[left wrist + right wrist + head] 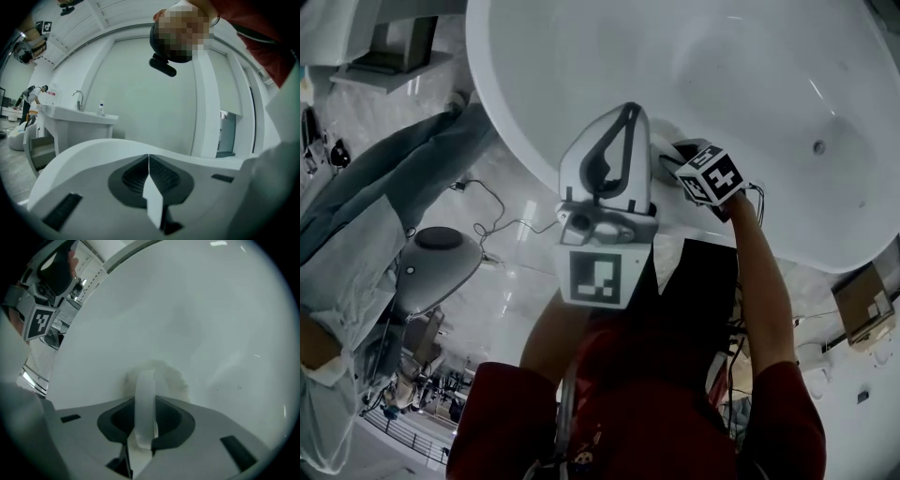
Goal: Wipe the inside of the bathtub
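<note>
Right gripper: jaws clamped on a white cloth, which is pressed against the inner wall of the bathtub, just inside its near rim. Left gripper: jaws closed together, nothing between them (held outside the bathtub's near rim, not touching it).

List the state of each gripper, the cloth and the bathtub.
left gripper: jaws together, nothing between them, pointed up into the room.
right gripper: shut on the cloth.
cloth: bunched, pressed against the tub's inner wall.
bathtub: empty, no water seen.
</note>
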A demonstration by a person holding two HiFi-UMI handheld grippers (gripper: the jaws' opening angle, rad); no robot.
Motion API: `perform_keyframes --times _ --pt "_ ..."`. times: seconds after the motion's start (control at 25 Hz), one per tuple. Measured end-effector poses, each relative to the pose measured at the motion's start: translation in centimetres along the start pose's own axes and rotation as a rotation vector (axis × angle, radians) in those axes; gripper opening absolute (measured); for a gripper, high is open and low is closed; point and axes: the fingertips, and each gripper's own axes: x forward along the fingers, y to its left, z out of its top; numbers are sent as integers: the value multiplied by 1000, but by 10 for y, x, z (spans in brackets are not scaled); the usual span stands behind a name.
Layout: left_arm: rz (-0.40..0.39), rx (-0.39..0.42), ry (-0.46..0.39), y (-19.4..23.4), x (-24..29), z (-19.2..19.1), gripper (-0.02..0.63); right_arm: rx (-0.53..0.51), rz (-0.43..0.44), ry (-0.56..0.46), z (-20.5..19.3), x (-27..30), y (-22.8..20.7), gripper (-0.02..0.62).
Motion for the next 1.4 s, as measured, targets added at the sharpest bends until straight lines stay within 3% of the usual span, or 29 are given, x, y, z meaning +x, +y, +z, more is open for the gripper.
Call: perform_keyframes --times 0.52,0.72,1.0,1.4 --pt "-44 61 -1 -57 37 -53 15 79 -22 17 -55 50 -98 92" --pt "-36 44 7 -67 55 -78 15 117 -28 32 -71 72 -140 91" --pt "-22 18 41 -70 73 -121 15 188 -101 18 -91 106 -208 91" --pt "-65 49 53 -85 74 -132 15 259 -196 7 -103 129 -249 91"
